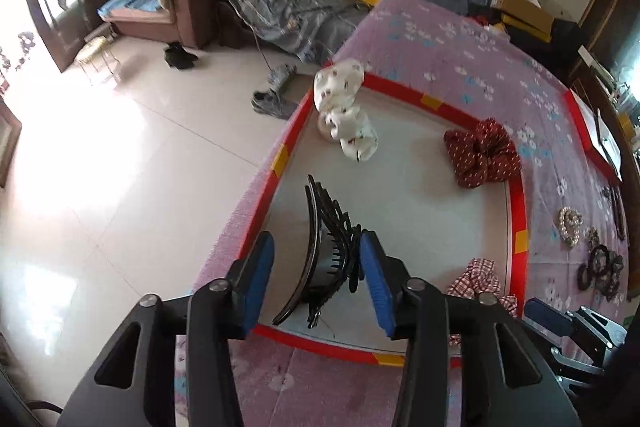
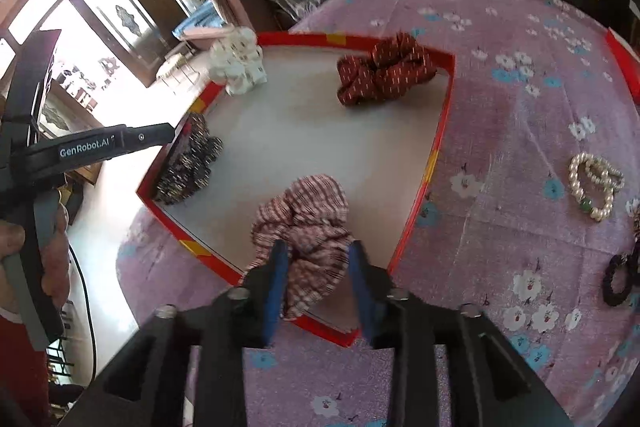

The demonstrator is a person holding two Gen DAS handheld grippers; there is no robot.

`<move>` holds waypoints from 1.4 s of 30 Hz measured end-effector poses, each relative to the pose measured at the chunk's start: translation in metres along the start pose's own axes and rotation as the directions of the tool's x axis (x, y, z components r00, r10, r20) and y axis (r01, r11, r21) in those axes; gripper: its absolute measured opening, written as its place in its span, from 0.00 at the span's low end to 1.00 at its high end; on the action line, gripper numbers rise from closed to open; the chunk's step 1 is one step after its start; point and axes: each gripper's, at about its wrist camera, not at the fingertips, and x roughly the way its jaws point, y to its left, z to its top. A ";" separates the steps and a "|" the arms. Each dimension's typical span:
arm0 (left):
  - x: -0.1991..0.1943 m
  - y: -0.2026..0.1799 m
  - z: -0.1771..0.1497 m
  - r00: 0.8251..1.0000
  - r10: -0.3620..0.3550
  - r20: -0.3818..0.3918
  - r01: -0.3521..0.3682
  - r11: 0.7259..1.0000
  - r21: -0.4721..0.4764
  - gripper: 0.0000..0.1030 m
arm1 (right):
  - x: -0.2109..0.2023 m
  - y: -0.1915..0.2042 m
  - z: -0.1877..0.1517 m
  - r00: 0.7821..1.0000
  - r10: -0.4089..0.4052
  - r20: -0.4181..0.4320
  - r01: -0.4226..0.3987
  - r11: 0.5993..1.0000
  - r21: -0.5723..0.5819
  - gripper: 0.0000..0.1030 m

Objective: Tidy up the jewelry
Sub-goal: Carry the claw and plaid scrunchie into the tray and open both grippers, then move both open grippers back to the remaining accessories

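A red-rimmed tray (image 1: pixel 518 195) with a pale floor lies on the purple flowered bedspread. In the left wrist view my left gripper (image 1: pixel 316 259) is open, its blue pads either side of a black claw hair clip (image 1: pixel 320 247) lying in the tray. In the right wrist view my right gripper (image 2: pixel 318 263) stands open around a red-and-white checked scrunchie (image 2: pixel 308 223) at the tray's near edge; whether the pads touch it I cannot tell. A dark red dotted scrunchie (image 2: pixel 384 71) and a white floral scrunchie (image 2: pixel 238 65) lie at the tray's far side.
On the bedspread right of the tray (image 2: pixel 444 123) lie a pearl bracelet (image 2: pixel 592 187) and black hair ties (image 2: pixel 618 279). The bed's left edge drops to a tiled floor (image 1: pixel 120 167). The left gripper's handle (image 2: pixel 88 147) crosses the right wrist view's left side.
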 end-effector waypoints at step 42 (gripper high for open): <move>-0.019 -0.306 -0.095 0.975 -0.212 -0.067 0.222 0.905 0.364 0.51 | -0.198 -0.279 -0.165 0.927 -0.353 0.130 0.246 0.831 0.500 0.44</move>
